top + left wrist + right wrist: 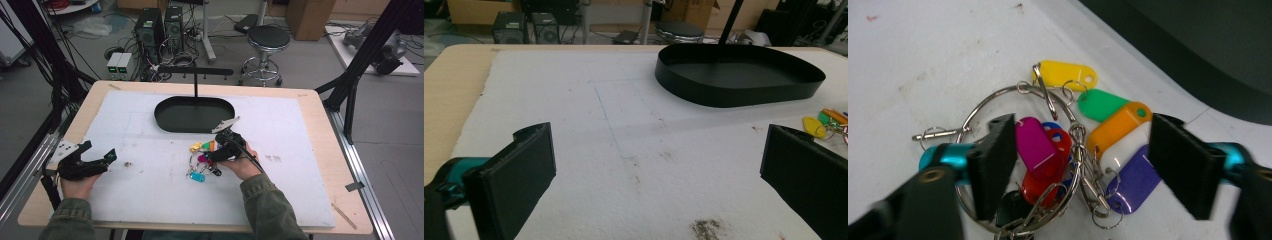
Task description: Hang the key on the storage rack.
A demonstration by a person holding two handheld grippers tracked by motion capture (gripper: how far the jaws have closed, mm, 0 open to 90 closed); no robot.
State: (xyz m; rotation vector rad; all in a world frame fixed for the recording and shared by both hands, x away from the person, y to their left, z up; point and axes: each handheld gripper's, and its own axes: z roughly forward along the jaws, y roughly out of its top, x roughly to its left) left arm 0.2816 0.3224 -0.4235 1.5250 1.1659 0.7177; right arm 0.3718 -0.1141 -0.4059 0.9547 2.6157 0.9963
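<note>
Where the white mat point(150, 195) covers the table point(320, 150), a bunch of coloured key tags on a metal ring point(998, 100) lies just in front of the black oval tray point(194, 114), near the mat's centre. Right gripper point(220, 149): held in the person's right hand point(240, 165), poised directly over the bunch, jaws wide apart and straddling the tags without closing on them. In the right gripper view, one jaw stands over the magenta tag point(1034, 142) and the ring, the other over the white tag point(1122, 145) and purple tag point(1134, 182); whether the jaw tips touch the tags cannot be told. Between and beyond the jaws fan the yellow tag point(1064, 74), green tag point(1102, 104), orange tag point(1117, 127) and red tags point(1048, 170). A light-blue tag point(197, 176) lies at the near end of the bunch in the high view. Left gripper point(100, 156): held in the left hand point(77, 185) at the mat's left edge, well apart from the bunch, jaws fully open and holding nothing. In the left gripper view its jaws frame bare mat, with the tray ahead and a post point(730, 22) rising from it. A stool point(267, 42) and computer towers point(159, 27) stand on the floor beyond the table.
</note>
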